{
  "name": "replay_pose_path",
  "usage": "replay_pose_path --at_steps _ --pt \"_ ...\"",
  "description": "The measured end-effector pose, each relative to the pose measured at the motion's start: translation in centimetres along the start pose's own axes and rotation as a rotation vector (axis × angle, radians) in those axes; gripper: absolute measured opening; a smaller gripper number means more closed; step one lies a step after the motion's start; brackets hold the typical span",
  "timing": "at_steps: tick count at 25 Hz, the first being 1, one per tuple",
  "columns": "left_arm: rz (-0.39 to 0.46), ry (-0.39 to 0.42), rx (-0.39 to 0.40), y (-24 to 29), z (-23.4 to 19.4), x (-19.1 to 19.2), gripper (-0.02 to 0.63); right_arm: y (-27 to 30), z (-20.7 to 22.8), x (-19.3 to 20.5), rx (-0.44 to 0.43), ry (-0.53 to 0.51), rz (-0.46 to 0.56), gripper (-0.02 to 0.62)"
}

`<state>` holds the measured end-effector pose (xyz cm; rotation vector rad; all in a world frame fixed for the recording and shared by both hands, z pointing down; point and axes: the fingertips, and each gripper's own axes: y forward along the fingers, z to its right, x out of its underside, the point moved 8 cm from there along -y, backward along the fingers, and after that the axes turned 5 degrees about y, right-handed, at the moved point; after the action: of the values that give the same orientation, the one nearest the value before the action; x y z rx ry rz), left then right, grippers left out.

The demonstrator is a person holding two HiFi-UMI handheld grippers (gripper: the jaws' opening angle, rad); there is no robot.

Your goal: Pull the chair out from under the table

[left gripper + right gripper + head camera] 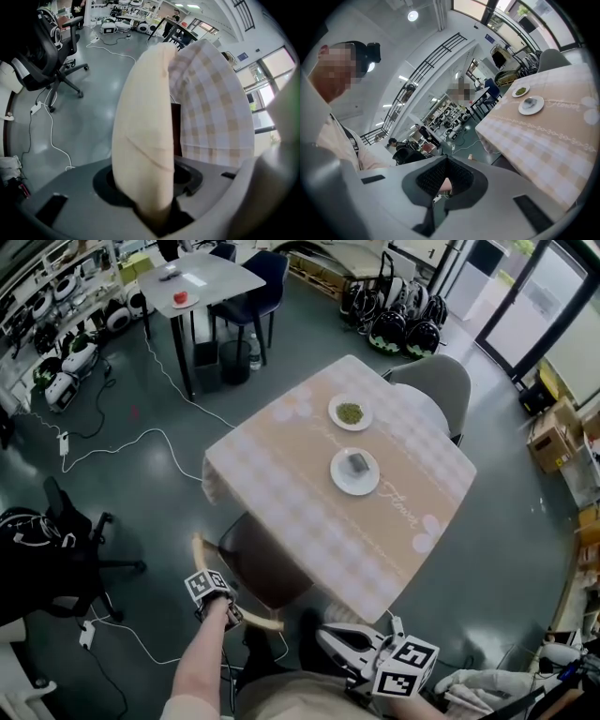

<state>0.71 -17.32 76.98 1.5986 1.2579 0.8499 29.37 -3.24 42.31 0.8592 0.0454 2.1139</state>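
The chair (267,570) stands at the near side of the surface (281,442), its dark seat partly under the edge, where the checked cloth's hem hangs over it. Its pale curved backrest (200,556) points toward the person. The left tongs (231,614) point steeply down and are clamped on that backrest, which fills the gap between the jaws in the left gripper view. The right tongs (326,636) hang just beside the chair at the surface's near corner, jaws together with nothing in them.

On the cloth sit 2 white plates: the far plate (350,412) holds something green, the near plate (355,472) a small dark thing that I cannot identify. A grey chair (441,381) is tucked in at the far side.

Behind the chair are the person's own legs. A white cable (141,442) runs over the floor to the left. A black office chair (56,549) stands well apart on that side. Farther off stand a second table (202,282) and a blue chair (258,292), and cardboard boxes (553,442) sit at the right.
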Motion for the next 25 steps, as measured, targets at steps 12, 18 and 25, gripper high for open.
replay_pose_path --at_steps 12,18,25 --pt "-0.002 -0.008 -0.001 -0.6 -1.2 0.1 0.181 0.4 -0.6 -0.1 -0.015 -0.024 -0.004 0.009" --pt "-0.007 -0.009 -0.006 -1.1 -2.2 0.2 0.181 1.0 -1.0 0.1 -0.025 -0.025 -0.016 0.009" --pt "-0.023 0.002 -0.001 -1.5 -2.7 0.6 0.181 1.1 -1.6 0.4 -0.022 -0.028 -0.016 0.009"
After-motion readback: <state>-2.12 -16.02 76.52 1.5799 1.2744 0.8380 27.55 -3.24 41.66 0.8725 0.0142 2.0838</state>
